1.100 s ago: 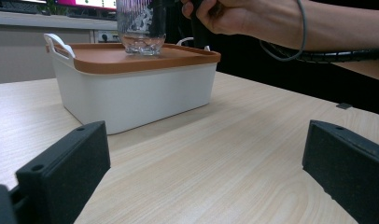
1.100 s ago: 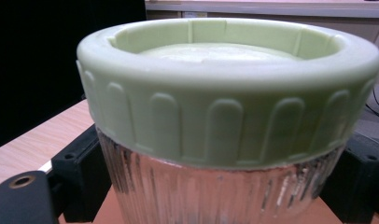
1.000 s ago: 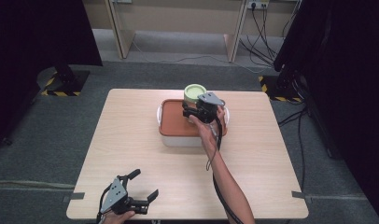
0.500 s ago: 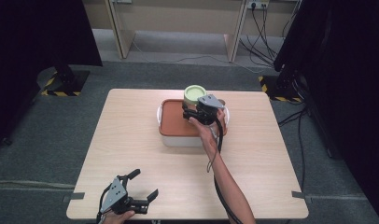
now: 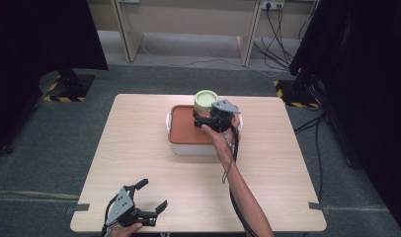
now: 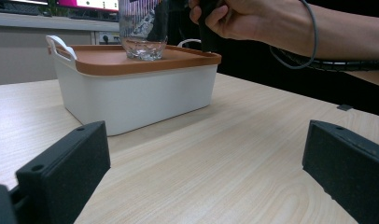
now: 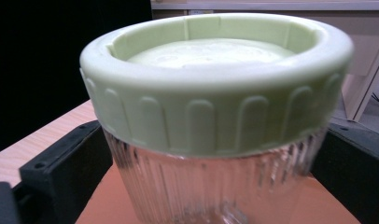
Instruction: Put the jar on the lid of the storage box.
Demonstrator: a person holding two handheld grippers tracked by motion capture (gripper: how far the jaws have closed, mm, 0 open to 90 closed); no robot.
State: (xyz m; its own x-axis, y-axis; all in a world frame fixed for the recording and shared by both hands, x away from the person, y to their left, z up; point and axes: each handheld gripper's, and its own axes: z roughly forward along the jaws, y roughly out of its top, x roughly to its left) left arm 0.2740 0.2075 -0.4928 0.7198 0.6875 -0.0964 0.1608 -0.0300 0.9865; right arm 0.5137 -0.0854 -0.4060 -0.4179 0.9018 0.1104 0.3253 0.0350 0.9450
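Observation:
A ribbed glass jar [image 7: 211, 191] with a pale green screw lid [image 5: 206, 99] stands upright on the orange lid [image 5: 184, 127] of a white box [image 5: 191, 148] at the table's middle back. My right gripper [image 5: 204, 118] reaches in from the near side, its black jaws pressed against the glass just under the lid, shut on the jar. In the left gripper view the jar's base [image 6: 143, 45] rests on the orange lid, with the person's hand beside it. My left gripper [image 5: 152, 195] rests open and empty at the table's near left edge.
The white box [image 6: 131, 95] has handles at its ends. Bare wooden tabletop [image 5: 139, 148] lies around it on all sides. Dark curtains stand left and right of the table, and cables run across the floor behind.

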